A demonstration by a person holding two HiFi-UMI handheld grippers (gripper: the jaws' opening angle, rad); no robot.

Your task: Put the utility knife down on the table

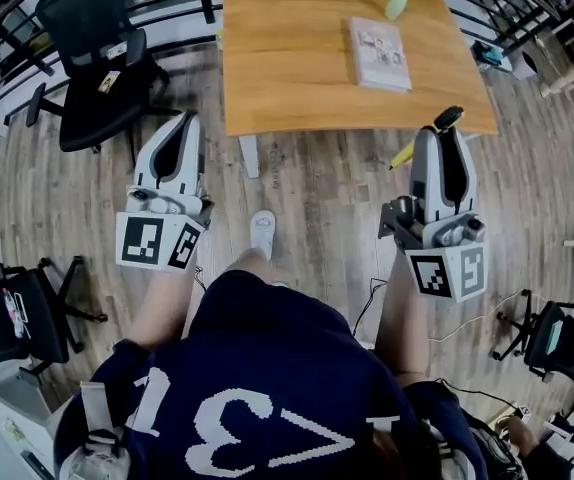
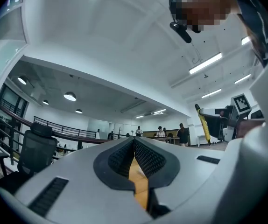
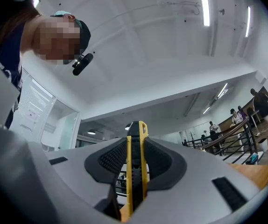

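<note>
the right gripper, fingers clenched on the utility knife, hangs short of the tabletop, so releasing now risks dropping it on the floor; the left gripper is clenched empty.

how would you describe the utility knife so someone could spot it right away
Find the wooden table at the top of the head view, then the right gripper just in front of its near right corner. Clamped between that gripper's jaws is the utility knife: slim, yellow with a black slider down its middle, unlike the pale book lying on the table.
</note>
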